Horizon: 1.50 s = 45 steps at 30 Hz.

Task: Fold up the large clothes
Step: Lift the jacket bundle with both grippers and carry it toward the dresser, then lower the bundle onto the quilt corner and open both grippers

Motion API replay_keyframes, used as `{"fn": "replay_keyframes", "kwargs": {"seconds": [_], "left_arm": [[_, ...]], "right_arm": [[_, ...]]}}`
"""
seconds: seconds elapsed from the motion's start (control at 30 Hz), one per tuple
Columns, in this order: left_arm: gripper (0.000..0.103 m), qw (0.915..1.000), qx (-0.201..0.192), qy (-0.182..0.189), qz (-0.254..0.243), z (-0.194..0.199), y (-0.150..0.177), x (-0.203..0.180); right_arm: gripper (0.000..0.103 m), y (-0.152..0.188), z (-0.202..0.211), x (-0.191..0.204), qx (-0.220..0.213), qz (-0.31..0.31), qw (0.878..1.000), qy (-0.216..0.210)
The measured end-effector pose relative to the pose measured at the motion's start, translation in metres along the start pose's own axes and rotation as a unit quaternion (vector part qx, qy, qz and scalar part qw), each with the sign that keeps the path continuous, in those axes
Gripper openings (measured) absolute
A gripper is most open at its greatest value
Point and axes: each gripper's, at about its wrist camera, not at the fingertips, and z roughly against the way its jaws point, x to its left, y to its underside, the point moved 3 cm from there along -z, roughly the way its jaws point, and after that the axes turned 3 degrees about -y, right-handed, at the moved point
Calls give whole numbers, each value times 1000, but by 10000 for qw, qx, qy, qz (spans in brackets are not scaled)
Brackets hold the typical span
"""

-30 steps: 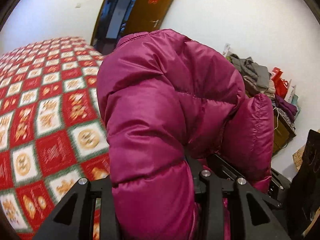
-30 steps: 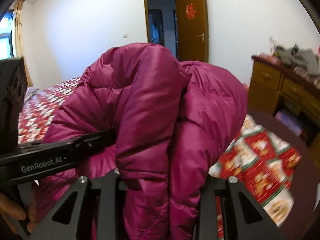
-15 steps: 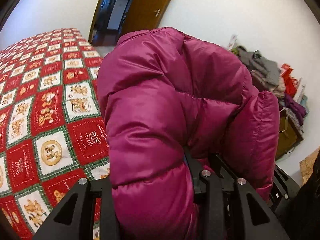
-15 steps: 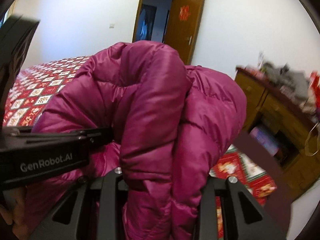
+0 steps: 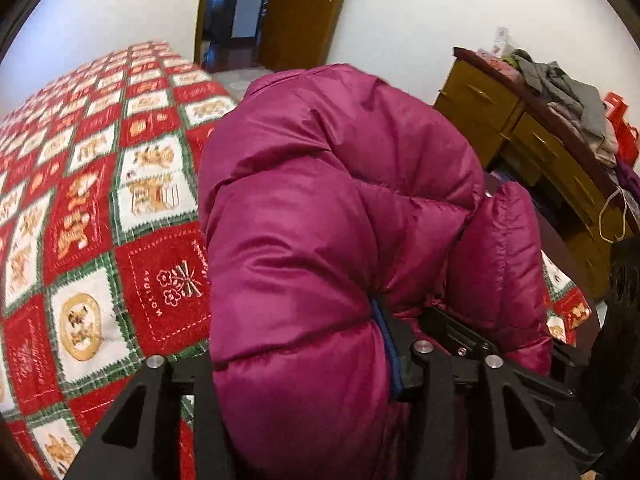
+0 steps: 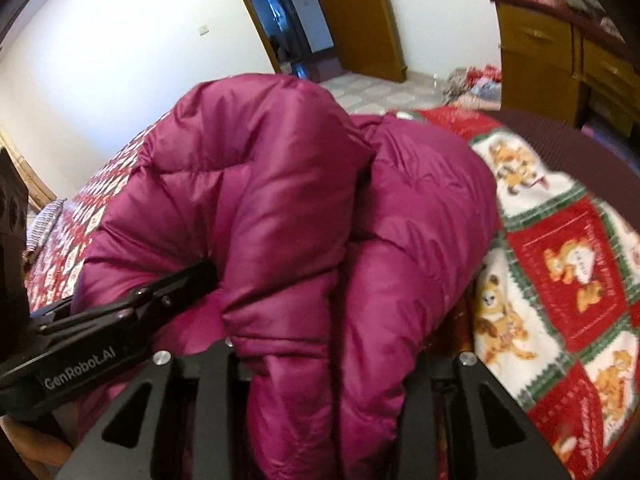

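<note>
Bulging between both tools, the magenta puffer jacket (image 5: 320,240) hides much of the patterned bedspread (image 5: 100,208); the left tool (image 5: 296,392) is opening, the right tool (image 6: 320,380) clenches it.

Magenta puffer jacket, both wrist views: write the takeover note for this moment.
Left gripper: jaws opening, a thick fold of the magenta puffer jacket between them.
Right gripper: jaws opening slightly, gripping the bunched jacket.
Jacket is bundled over the red patchwork bedspread; whether it touches the bed cannot be seen.
Done: jacket gathered into folds.
Left: probably lay it down, release, tidy.
</note>
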Motion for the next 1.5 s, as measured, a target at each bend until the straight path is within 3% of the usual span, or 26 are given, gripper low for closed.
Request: {"fn": "replay_keyframes", "kwargs": {"seconds": [0.1,0.17,0.2,0.37,0.53,0.6,0.63,0.67,0.73,0.83,0.9,1.03,1.17,1.33,1.4,1.5], "left_arm": [[64,9994,175,132,282,-15,-1,11],[66,9990,178,209,345,-16,1,12],[67,9991,158,208,338,-15,3,11],[70,9988,99,301,363,-10,6,13],[72,9990,53,242,385,-8,6,15],[73,9989,39,169,426,-8,6,14],[73,9993,34,74,375,-7,6,10],[74,9995,31,6,314,-7,5,7],[76,9997,32,-140,177,-7,4,-1],[81,9996,108,-187,184,-11,2,-2],[82,9996,159,-60,225,-11,1,1],[81,9962,259,611,564,-6,1,24],[81,9919,164,858,919,14,2,50],[81,9953,-243,571,737,58,11,62],[81,9979,-411,241,441,76,18,59],[81,9979,-606,-204,-111,92,34,51]], "right_arm": [[36,0,-3,-22,28,-431,9980,-467],[36,0,-1,-22,24,-434,9977,-528],[37,1,0,-21,20,-399,9980,-494],[62,13,21,-15,-141,-445,9988,-176],[63,16,70,-12,-765,-231,9954,536],[48,12,94,0,-1117,50,9893,933],[27,9,101,6,-1234,176,9862,1091],[21,4,107,12,-1298,262,9843,1170],[21,-6,109,20,-1298,266,9863,986],[21,-15,88,31,-962,86,9938,558],[21,-8,66,26,-731,-24,9934,884],[18,5,30,3,-409,-111,9891,1412],[16,18,27,0,-538,123,9857,1593],[17,17,25,5,-590,277,9815,1800],[19,19,32,5,-673,267,9818,1757],[32,26,52,16,-803,190,9837,1596]]}}
